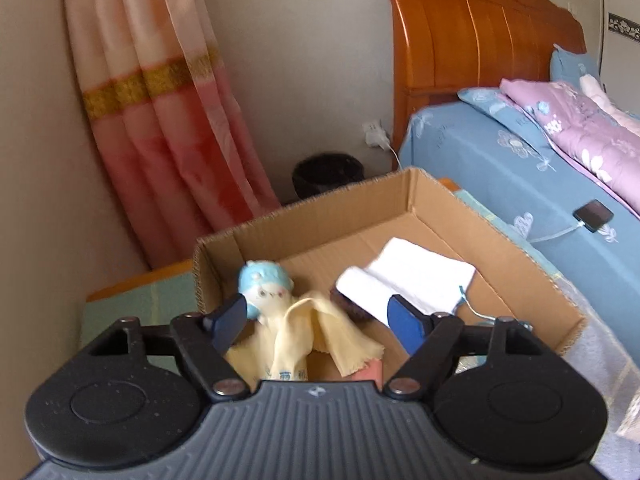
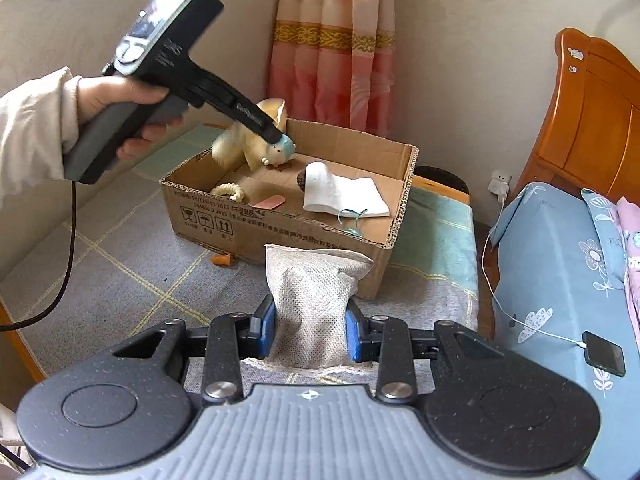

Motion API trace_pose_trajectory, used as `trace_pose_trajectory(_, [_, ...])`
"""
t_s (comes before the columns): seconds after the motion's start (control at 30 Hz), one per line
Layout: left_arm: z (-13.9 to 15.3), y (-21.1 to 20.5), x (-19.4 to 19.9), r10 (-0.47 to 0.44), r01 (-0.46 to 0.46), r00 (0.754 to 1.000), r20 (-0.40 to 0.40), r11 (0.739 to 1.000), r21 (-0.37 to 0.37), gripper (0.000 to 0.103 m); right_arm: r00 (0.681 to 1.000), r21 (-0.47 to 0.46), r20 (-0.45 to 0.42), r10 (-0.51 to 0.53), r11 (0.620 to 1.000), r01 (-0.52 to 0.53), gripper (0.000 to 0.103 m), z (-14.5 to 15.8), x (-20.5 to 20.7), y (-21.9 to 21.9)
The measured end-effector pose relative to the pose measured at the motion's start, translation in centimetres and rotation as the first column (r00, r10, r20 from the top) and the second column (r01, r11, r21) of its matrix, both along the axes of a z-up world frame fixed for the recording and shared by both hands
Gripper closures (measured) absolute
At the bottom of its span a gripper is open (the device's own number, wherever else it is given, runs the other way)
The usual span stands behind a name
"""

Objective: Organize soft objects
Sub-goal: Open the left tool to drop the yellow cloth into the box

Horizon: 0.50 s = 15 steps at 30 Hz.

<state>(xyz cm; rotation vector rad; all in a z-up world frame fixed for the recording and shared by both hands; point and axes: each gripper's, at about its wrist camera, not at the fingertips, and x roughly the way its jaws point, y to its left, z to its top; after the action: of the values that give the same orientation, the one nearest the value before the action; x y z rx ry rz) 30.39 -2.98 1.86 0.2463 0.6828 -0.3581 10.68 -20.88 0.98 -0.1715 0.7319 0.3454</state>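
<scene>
The soft toy [image 1: 276, 312], a small cream doll with a pale blue cap, a tiny painted face and a floppy yellow cloth body, sits at the near left of the cardboard box [image 1: 416, 196]. We see our left tool [image 1: 320, 320] poised over it with the blue pads wide apart, nothing pressed between them; the toy lies between and below the fingers. From the right wrist view the toy looks blurred under the tip of the left tool [image 2: 276, 138], which a hand [image 2: 120, 108] in a pale sleeve grips by its handle.

Our right tool [image 2: 310, 326] is clamped on a grey fabric pouch [image 2: 312, 292], a woven, speckled little sack with a lace edge at the bottom, pinched at both sides and standing upright in front of the box.

Inside the box we also find a folded white cloth [image 2: 344, 196], a pale rope ring [image 2: 228, 191], a pink flat piece [image 2: 270, 202] and a small item with a teal string [image 2: 352, 220]. The box rests on a grey checked surface [image 2: 120, 272]. Beside it stands a bed [image 2: 560, 260] with a blue flowered sheet, a phone [image 2: 604, 354] on a white cable lying on it.
</scene>
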Motion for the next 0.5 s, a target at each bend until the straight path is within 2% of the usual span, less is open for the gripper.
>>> trace_pose_trajectory(0.03, [0.0,0.0,-0.4,-0.003,0.003,1.000,0.007,1.000,0.007,0.016,1.000,-0.003,-0.001,-0.003,1.000,0.003,0.064,0.0,0.1,0.0])
trace_pose_trajectory(0.1, [0.5,0.4,-1.4,0.012,-0.012,1.000,0.014,1.000,0.007,0.011,1.000,-0.004,-0.001,-0.004,1.000,0.004,0.064,0.1,0.3,-0.1])
trace_pose_trajectory(0.33, [2.6,2.1,-6.8,0.028,-0.028,0.999,0.047,1.000,-0.011,0.006,1.000,0.012,0.011,-0.004,1.000,0.004,0.064,1.0,1.4,0.1])
trace_pose_trajectory(0.5, [2.5,3.2,-11.0,0.088,-0.090,0.992,0.085,0.996,0.010,0.005,1.000,0.016,0.025,-0.008,1.000,0.008,0.064,2.1,3.3,0.7])
